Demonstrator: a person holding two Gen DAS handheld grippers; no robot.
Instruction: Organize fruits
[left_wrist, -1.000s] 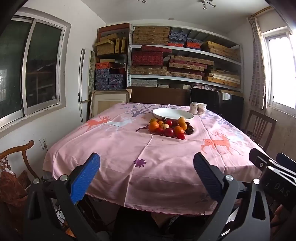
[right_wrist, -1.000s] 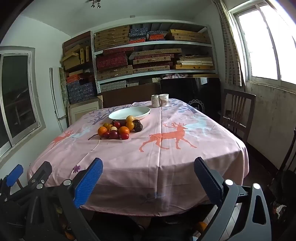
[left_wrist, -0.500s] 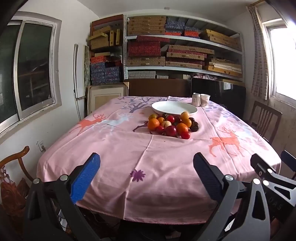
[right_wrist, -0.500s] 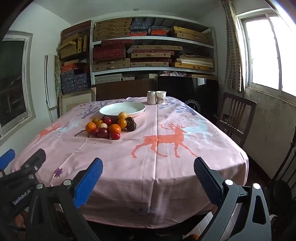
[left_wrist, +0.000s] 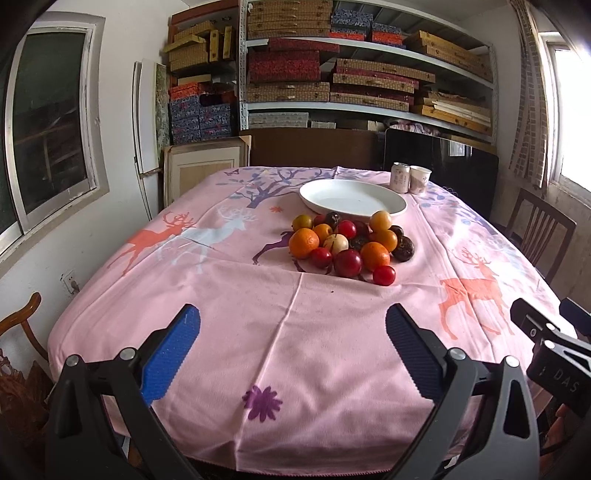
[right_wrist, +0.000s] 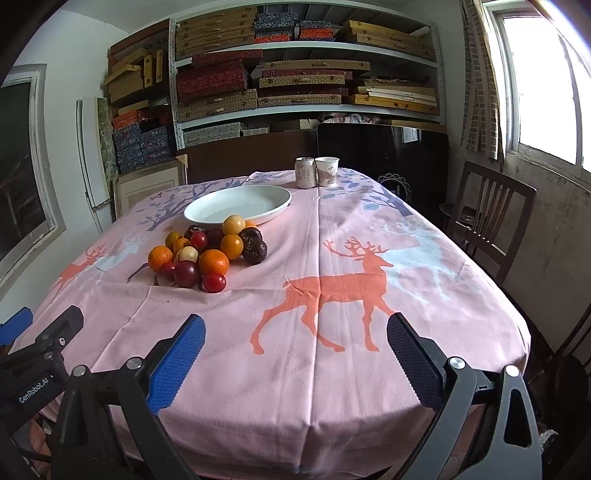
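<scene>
A pile of fruit (left_wrist: 351, 243) (right_wrist: 208, 254) lies on the pink deer tablecloth (left_wrist: 280, 317) (right_wrist: 332, 258): oranges, red plums, yellow and dark fruits. An empty white oval plate (left_wrist: 352, 197) (right_wrist: 238, 205) sits just behind the pile. My left gripper (left_wrist: 293, 336) is open and empty over the near table edge, well short of the fruit. My right gripper (right_wrist: 295, 339) is open and empty over the near edge, with the fruit far ahead to its left. Each gripper shows at the side of the other's view (left_wrist: 546, 343) (right_wrist: 40, 350).
A can (left_wrist: 400, 178) (right_wrist: 305, 172) and a paper cup (left_wrist: 420, 180) (right_wrist: 327, 171) stand at the table's far end. Wooden chairs stand on the right (right_wrist: 484, 218) and left (left_wrist: 22, 332). Shelves of boxes (left_wrist: 351, 74) line the back wall.
Both grippers have moved forward and up toward the table; the fruit and plate look larger and nearer. Both jaws stay open.
</scene>
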